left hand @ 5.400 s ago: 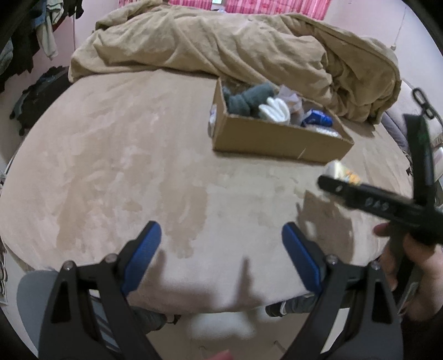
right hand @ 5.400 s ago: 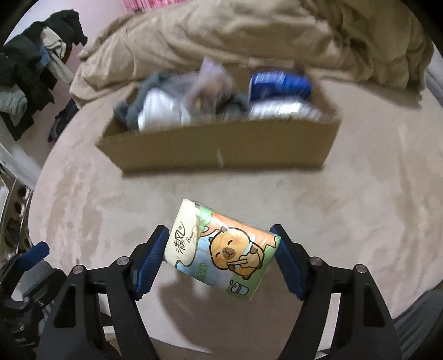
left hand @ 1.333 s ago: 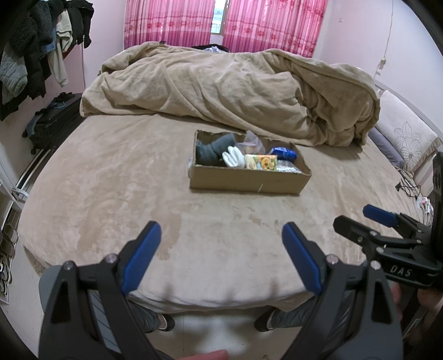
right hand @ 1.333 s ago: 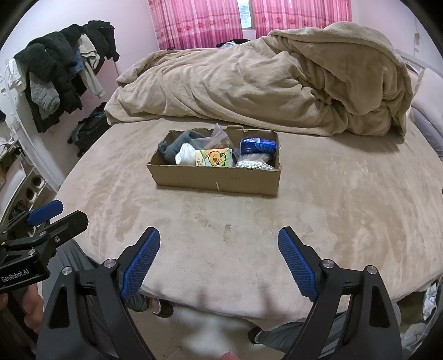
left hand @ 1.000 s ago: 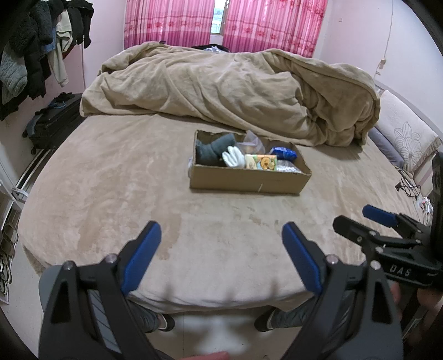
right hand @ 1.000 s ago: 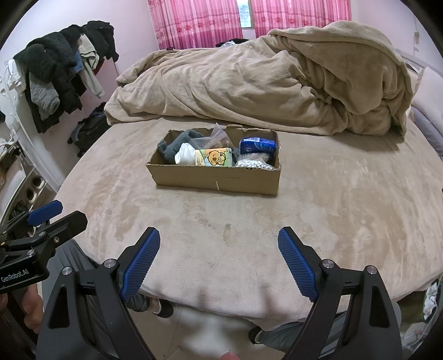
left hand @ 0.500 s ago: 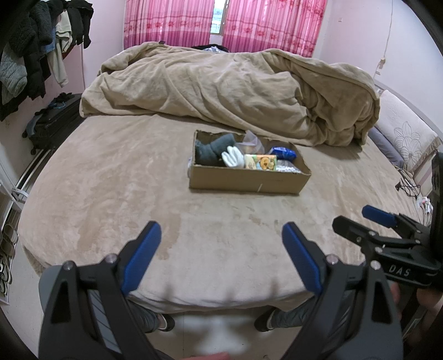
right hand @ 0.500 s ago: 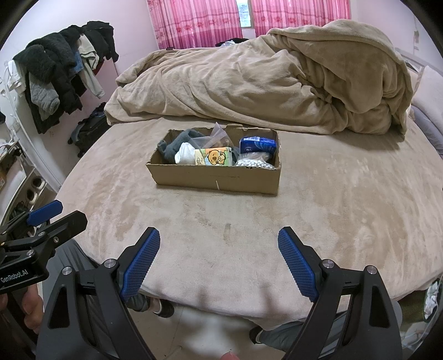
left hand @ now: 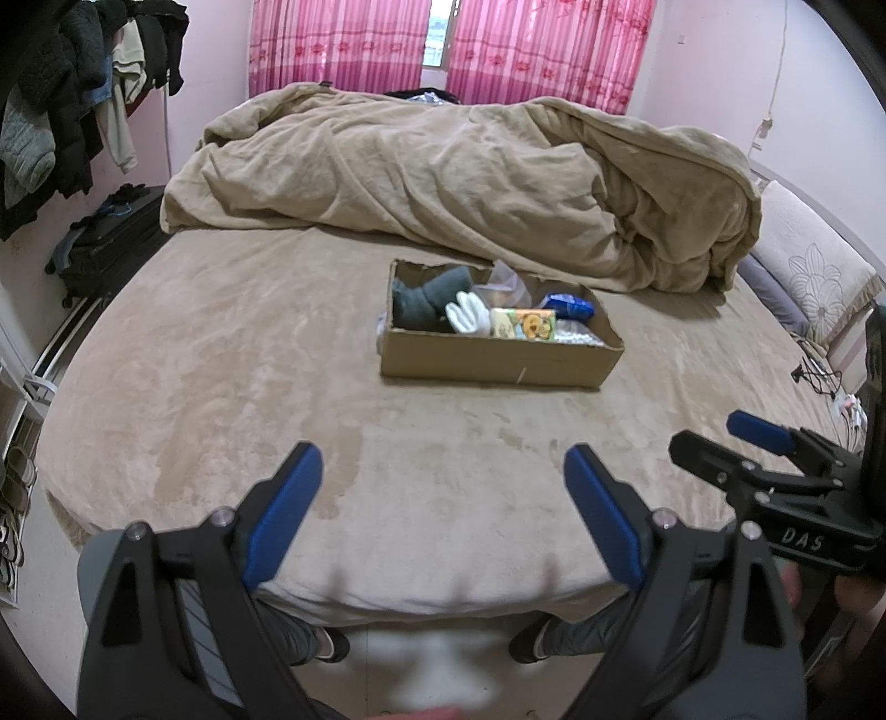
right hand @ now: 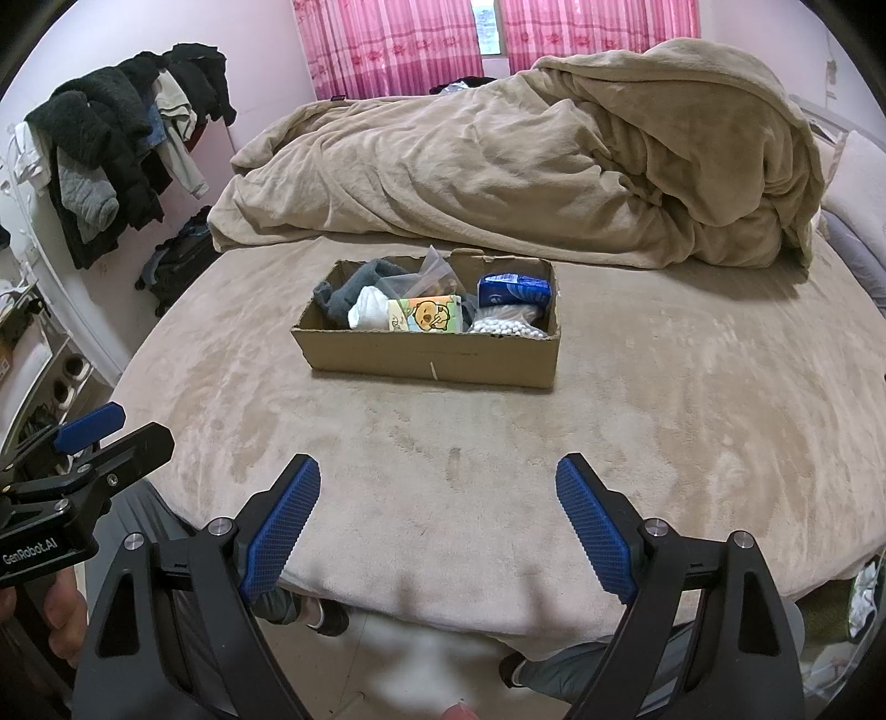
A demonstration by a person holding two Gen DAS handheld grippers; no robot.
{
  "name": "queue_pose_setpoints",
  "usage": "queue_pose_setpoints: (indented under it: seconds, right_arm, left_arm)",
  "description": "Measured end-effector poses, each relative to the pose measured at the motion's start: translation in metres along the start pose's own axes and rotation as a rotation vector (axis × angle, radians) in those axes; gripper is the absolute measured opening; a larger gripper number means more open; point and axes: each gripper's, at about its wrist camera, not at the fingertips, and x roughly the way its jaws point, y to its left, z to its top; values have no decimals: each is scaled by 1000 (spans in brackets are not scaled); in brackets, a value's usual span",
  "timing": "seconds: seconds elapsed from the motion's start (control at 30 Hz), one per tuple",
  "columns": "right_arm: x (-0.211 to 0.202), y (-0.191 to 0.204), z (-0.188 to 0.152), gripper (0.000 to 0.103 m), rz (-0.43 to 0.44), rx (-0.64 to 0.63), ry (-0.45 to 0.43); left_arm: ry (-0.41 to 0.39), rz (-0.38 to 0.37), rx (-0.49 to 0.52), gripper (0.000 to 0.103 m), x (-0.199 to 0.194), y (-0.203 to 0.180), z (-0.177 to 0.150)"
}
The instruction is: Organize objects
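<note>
A shallow cardboard box (left hand: 493, 363) (right hand: 432, 360) sits on the beige bed. Inside lie a tissue pack with a cartoon bear (left hand: 523, 324) (right hand: 425, 314), a white glove (left hand: 469, 313), grey socks (left hand: 423, 296), a blue packet (right hand: 514, 289), a clear bag (right hand: 429, 277) and white beads (right hand: 506, 327). My left gripper (left hand: 443, 515) is open and empty, held back over the bed's near edge. My right gripper (right hand: 437, 520) is open and empty too, at the near edge; it also shows at the right of the left wrist view (left hand: 758, 448).
A bunched beige duvet (left hand: 470, 183) lies behind the box. Clothes hang on a rack (right hand: 111, 160) at the left, with a dark suitcase (left hand: 105, 249) below. A pillow (left hand: 814, 277) lies at the right. Pink curtains (left hand: 443, 50) cover the far window.
5.4 s ago my right gripper held the tissue pack near the box; the pack now lies in the box and both grippers have pulled back. Over the last second nothing has moved.
</note>
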Motion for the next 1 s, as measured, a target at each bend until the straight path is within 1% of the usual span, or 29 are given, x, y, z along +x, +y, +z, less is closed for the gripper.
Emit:
queue_pose_setpoints:
  seconds: [1.0]
  right_arm:
    - [0,0,1,89,1,2,1]
  left_arm:
    - [6,-3,4,90,1,1,-3]
